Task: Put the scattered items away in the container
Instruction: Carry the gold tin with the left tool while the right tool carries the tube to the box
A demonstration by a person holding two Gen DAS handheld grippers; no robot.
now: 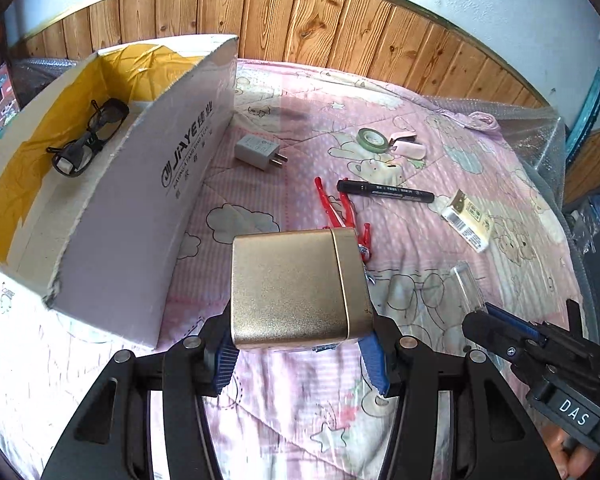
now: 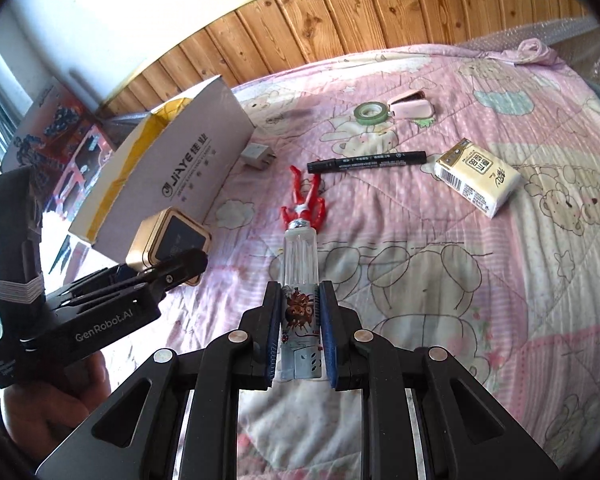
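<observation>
Ahead-left of the left tongs [image 1: 300,354], the open box [image 1: 112,216] already holds glasses [image 1: 88,136]. Those tongs are clamped on a gold tin [image 1: 296,288], presumably bound there. The right tongs [image 2: 300,336] pinch a clear bottle [image 2: 300,264] lengthwise; marker [image 2: 366,161] and tissues [image 2: 476,176] lie beyond.

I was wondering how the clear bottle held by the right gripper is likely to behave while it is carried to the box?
The clear bottle looks like smooth, ribbed glass or hard plastic, so it may slip between the fingers. It is gripped at its lower end with its long neck jutting forward, so it could pivot if jolted. If glass, it is probably fragile, though the quilt is soft.
</observation>
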